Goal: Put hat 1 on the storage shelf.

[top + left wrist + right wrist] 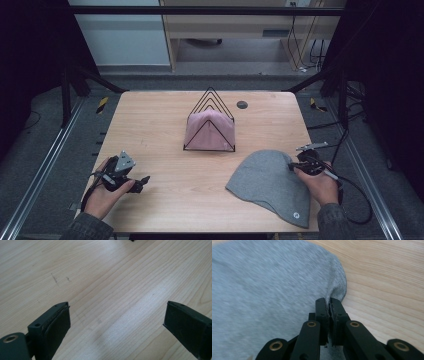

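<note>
The grey beanie (270,185) lies flat on the right front part of the table (160,125), a soft knit dome with a small round badge near its brim. The right gripper (295,166) has its fingers (322,312) clenched on a pinch of cloth at the hat's rounded edge; in the right gripper view the fabric puckers up between the two black pads. This looks like the start of a lift, the grip just secured. Going by the pink hat (210,131) already tucked into the black wire rack (210,107) at the middle of the table, I'd judge the next move is to raise the beanie and carry it over there, which calls for keeping the floppy knit from sagging or slipping out of so small a pinch. The left gripper (141,184) rests low over bare pale wood at the left front, well apart from the hat, fingers (53,325) spread wide with nothing between them.
</note>
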### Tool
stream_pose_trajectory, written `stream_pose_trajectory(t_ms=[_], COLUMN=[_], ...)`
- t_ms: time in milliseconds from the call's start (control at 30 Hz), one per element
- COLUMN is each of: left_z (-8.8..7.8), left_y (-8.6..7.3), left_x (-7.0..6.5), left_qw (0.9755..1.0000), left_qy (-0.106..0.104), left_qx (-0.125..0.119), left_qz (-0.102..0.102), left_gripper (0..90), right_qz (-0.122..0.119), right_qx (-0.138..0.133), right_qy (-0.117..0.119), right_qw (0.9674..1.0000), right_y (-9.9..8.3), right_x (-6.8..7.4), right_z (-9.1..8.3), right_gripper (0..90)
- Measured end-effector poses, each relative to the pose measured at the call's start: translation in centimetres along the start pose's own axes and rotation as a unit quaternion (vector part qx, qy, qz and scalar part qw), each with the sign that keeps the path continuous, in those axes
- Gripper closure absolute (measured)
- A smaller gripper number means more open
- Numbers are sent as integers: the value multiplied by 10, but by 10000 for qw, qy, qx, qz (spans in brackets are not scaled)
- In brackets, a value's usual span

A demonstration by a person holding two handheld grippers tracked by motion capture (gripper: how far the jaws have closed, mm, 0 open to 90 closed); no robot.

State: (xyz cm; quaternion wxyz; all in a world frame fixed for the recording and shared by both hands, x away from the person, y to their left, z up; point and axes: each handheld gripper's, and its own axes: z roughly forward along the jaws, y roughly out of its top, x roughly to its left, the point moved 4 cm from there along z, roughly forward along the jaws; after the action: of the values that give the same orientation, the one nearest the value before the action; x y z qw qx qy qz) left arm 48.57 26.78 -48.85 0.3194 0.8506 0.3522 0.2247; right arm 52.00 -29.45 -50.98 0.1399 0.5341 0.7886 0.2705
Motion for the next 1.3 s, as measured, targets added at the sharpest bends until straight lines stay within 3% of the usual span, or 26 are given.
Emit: stream_pose_trajectory(t_ms=[33,67,100,233,300,400,567,600,633,833,900,933,967,1033,1133,1233,1300], left_z=[-1,-1,-2,0,2,1,1,0,1,-2,-6,-6,-14,-20,-22,-21,-24], left_y=[1,1,1,-1,-3,-2,-1,0,0,2,3,3,8,10,11,12,15], left_x=[0,0,1,2,1,-1,-3,-3,-5,-8,-6,-6,-5,-5,-8,-13,-18], left_qw=[9997,9997,9986,9987,9988,9990,9990,9990,9989,9978,9978,9978,9946,9921,9920,9925,9915], left_qy=[-143,-143,-320,-333,-330,-329,-338,-348,-383,-537,-489,-489,-559,-617,-620,-695,-742], left_qx=[-118,-118,-265,-191,-145,-147,-172,-177,-195,-311,-383,-383,-694,-867,-904,-859,-931], left_qz=[-146,-146,-328,-329,-332,-276,-224,-216,-191,-215,-246,-246,-525,-660,-619,-531,-523], left_gripper=[60,57,57,59,60,60,60,60,59,56,62,67,70,71,70,70,70], right_qz=[51,51,7,-284,-515,-779,-1330,-1330,-1564,-2073,-2195,-2195,-2364,-2469,-2580,-2643,-2729], right_qx=[-87,-87,-298,-701,-1067,-1308,-1654,-1654,-1737,-2012,-2064,-2064,-2083,-2138,-2215,-2234,-2241], right_qy=[127,127,261,326,433,481,528,528,544,598,633,633,625,658,718,737,791], right_qw=[9999,9999,9992,9966,9920,9872,9758,9758,9708,9555,9514,9514,9470,9429,9377,9353,9322], right_y=[2,2,7,19,28,36,53,53,60,83,91,91,98,105,112,117,123], right_x=[3,3,11,26,45,64,99,99,112,147,157,157,166,176,190,198,208], right_z=[-3,-3,-13,-32,-51,-66,-95,-95,-105,-131,-137,-137,-141,-144,-148,-148,-149], right_gripper=[865,865,866,868,869,870,871,871,871,871,871,871,871,871,871,871,871])
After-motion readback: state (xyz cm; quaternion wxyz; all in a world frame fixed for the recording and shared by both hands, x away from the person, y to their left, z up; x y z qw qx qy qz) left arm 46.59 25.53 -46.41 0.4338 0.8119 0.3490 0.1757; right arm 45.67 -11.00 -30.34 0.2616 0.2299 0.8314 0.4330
